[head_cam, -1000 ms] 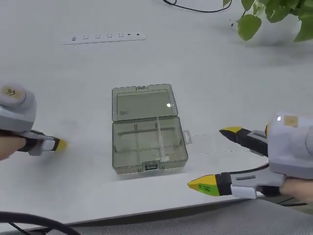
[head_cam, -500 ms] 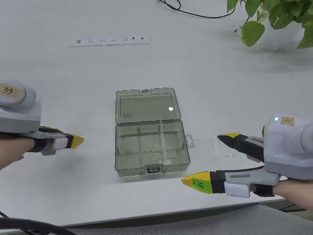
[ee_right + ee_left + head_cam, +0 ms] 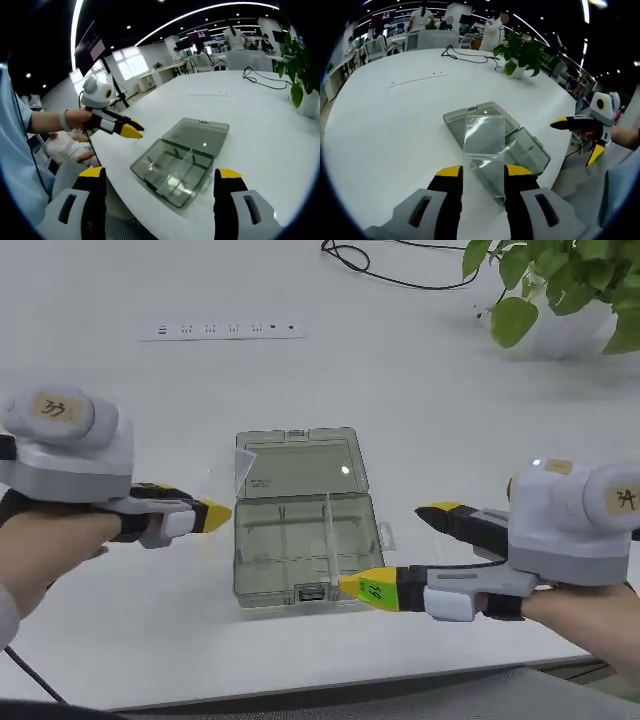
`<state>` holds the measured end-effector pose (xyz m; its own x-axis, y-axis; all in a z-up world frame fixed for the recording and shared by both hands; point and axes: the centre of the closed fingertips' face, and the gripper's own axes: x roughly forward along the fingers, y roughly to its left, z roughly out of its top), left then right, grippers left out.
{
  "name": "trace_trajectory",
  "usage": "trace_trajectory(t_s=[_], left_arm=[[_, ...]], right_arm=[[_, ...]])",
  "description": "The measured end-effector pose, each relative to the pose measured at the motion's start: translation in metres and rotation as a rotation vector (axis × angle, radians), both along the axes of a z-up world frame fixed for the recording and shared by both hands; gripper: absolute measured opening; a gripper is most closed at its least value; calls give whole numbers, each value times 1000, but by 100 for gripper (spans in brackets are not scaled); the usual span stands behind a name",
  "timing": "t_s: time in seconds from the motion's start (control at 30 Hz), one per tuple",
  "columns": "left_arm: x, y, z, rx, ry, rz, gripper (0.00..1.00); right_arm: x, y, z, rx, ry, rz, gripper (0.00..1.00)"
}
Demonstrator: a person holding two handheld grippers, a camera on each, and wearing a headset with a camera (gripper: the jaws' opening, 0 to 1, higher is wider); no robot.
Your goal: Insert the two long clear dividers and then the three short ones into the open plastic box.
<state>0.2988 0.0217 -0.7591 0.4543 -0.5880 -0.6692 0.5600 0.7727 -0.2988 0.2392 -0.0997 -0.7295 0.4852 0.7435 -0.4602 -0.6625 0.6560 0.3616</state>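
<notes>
- White table (image 3: 450,410) across the head view; open office with desks and ceiling lights behind it in the two gripper views
- Upper left of the head view: a white power strip (image 3: 225,330) lying flat on the table, well apart from the work
- Left edge of the head view: left gripper (image 3: 484,171) held in a hand, jaws drawn close together and pinching a clear divider (image 3: 484,136); sheet standing up from the jaws towards the centre of the left gripper view, in front of the box and above the table
- Centre of the head view: open plastic box (image 3: 268,590) on the table, lid (image 3: 300,465) laid flat behind the tray; clear partitions (image 3: 326,530) standing inside the tray, number hard to tell
- Right of centre, low in the head view: right gripper (image 3: 378,547) with jaws spread wide, holding nothing, yellow tips just beside the right side of the box
- Top centre: a black cable (image 3: 365,262) on the table
- Upper right corner: a green plant (image 3: 560,270)
</notes>
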Motion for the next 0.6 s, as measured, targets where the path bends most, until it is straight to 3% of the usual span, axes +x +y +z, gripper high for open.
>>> trace_trajectory(t_s=[0.1, 0.17, 0.27, 0.33, 0.6], left_arm=[[-1, -13, 3, -22, -17, -10, 31], [-3, -20, 6, -64, -5, -8, 31], [-5, -28, 5, -69, -11, -14, 30], [-8, -34, 5, -83, -10, -17, 30], [-10, -46, 10, -140, -14, 11, 31]], right_arm=[[8, 12, 9, 31, -11, -4, 86], [14, 16, 12, 41, -18, -19, 86], [26, 28, 20, 94, -19, -58, 83], [31, 37, 26, 135, -5, -67, 75], [44, 49, 21, 160, 59, -131, 43]])
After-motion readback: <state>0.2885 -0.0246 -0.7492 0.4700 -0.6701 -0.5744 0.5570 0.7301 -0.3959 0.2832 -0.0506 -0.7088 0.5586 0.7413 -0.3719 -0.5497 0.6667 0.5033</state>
